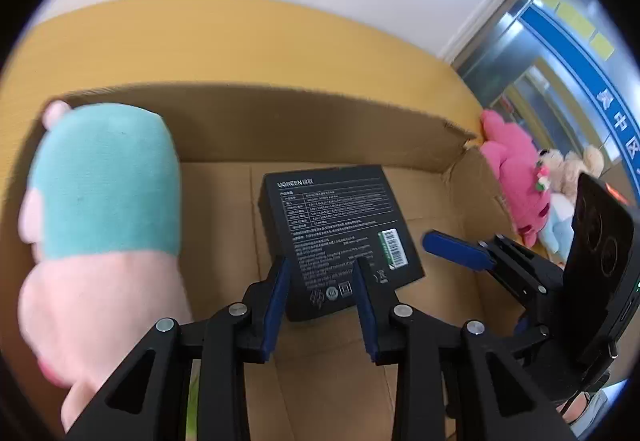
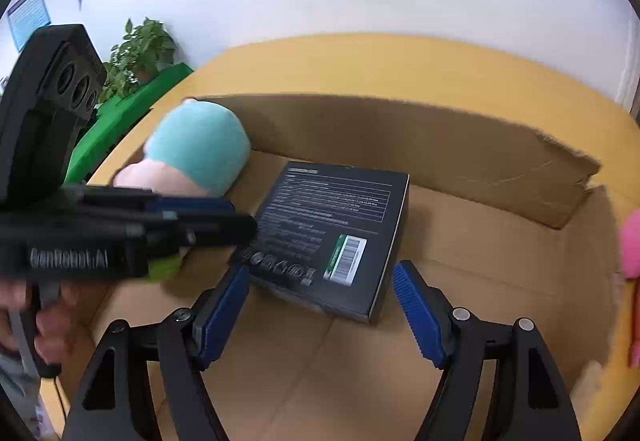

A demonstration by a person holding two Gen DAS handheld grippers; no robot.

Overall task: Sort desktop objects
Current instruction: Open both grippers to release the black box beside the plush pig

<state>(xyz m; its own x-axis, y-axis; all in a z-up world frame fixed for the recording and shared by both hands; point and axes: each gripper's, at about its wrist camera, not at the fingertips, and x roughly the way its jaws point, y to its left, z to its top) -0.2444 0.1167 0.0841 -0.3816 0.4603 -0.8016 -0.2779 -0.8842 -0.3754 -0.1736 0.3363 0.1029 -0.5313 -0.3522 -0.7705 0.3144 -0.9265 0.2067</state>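
A black UGREEN box (image 1: 340,237) (image 2: 332,233) lies label side up on the floor of an open cardboard carton (image 1: 300,121) (image 2: 420,133). A teal and pink plush toy (image 1: 104,193) (image 2: 196,149) rests in the carton's left corner. My left gripper (image 1: 322,261) hangs over the box's near edge, its jaws a narrow gap apart and pressing on nothing. My right gripper (image 2: 320,271) stands wide open around the box's near corner without touching it. In the right wrist view the left gripper's fingers (image 2: 224,227) reach in from the left over the box's left edge.
The carton sits on a yellow surface (image 1: 240,41) (image 2: 400,65). Pink and beige plush toys (image 1: 516,177) lie outside its right wall. A potted plant (image 2: 140,53) and a green ledge (image 2: 132,109) stand at the back left. A hand (image 2: 48,337) holds the left gripper's handle.
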